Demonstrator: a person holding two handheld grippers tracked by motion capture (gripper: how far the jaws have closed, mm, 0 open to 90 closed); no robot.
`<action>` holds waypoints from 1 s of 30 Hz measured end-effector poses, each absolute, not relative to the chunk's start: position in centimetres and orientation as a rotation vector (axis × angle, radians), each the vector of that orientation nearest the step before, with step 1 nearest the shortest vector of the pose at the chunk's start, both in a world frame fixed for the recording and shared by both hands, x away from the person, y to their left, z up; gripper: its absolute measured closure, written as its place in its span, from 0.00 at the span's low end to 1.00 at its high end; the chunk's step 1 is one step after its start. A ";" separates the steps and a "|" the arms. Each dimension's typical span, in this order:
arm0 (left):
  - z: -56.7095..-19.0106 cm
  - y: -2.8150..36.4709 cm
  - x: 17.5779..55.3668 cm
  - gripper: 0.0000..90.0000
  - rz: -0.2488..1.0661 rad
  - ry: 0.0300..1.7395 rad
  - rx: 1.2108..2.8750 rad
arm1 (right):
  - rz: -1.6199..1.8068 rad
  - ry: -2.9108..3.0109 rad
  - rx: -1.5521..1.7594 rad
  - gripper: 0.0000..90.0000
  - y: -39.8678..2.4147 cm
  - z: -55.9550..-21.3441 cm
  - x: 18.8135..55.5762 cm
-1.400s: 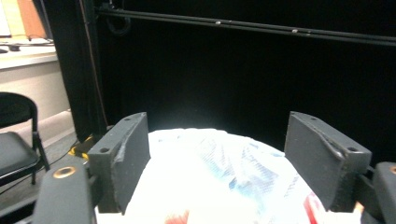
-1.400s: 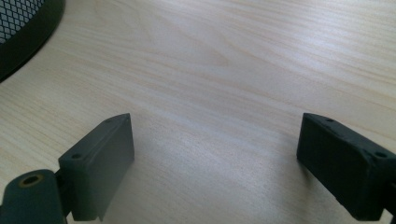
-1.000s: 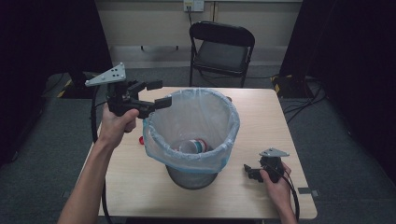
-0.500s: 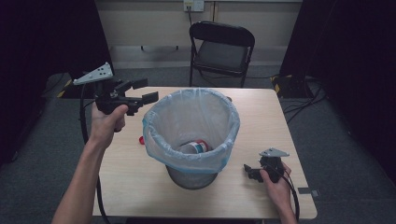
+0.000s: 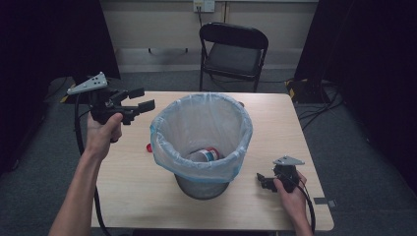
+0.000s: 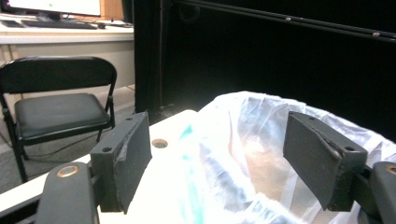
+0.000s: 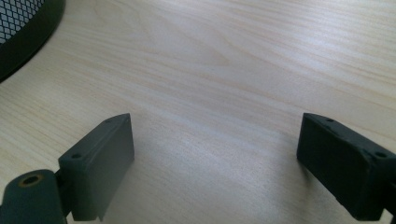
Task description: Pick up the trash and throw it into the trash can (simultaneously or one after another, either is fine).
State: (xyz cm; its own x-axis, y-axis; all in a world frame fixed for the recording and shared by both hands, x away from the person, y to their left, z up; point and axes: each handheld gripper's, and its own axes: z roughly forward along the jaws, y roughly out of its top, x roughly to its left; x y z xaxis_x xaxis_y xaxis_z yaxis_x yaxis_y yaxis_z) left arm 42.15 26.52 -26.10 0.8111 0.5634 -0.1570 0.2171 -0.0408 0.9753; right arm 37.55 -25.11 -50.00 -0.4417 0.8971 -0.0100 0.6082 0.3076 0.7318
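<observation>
A black mesh bin (image 5: 201, 186) lined with a pale blue bag (image 5: 169, 118) stands mid-table. A bottle with a red and blue label (image 5: 208, 155) lies inside it. My left gripper (image 5: 141, 98) hovers level just left of the bag's rim, pointing at it. It is open; its jaws have just been closing a little with nothing between them. In the left gripper view the bag (image 6: 261, 140) fills the space beyond the left gripper (image 6: 224, 151). My right gripper (image 5: 263, 179) rests low on the table (image 5: 275, 118), right of the bin. It stands open (image 7: 212, 158) over bare wood.
A small red cap (image 5: 149, 146) lies on the table left of the bin. A black folding chair (image 5: 233, 54) stands behind the far edge. Cables (image 5: 319, 98) trail on the floor at the right. The mesh base (image 7: 18, 28) is at the right gripper's upper left.
My left gripper has drawn back leftward from over the bag's rim and sunk slightly. The right hand has stayed put.
</observation>
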 end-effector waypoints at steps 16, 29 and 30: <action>-29.6 29.5 42.4 0.24 0.337 0.764 1.638 | 0.933 2.162 1.342 0.11 -25.1 -50.0 37.5; -34.6 31.0 42.9 0.24 0.340 0.879 1.738 | 0.933 2.162 1.342 0.11 -25.1 -50.0 37.5; -35.3 31.0 43.0 0.24 0.329 0.889 1.760 | 0.932 2.162 1.342 0.11 -25.1 -50.0 37.5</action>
State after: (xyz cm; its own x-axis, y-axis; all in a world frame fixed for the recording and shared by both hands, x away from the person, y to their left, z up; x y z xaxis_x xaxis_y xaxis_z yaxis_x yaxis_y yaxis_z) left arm 43.03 31.00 -35.31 0.6817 0.7041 -0.1991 0.4044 -0.1358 0.9045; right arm 37.53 -25.10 -49.99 -0.4406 0.8977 -0.0085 0.6099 0.3063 0.7309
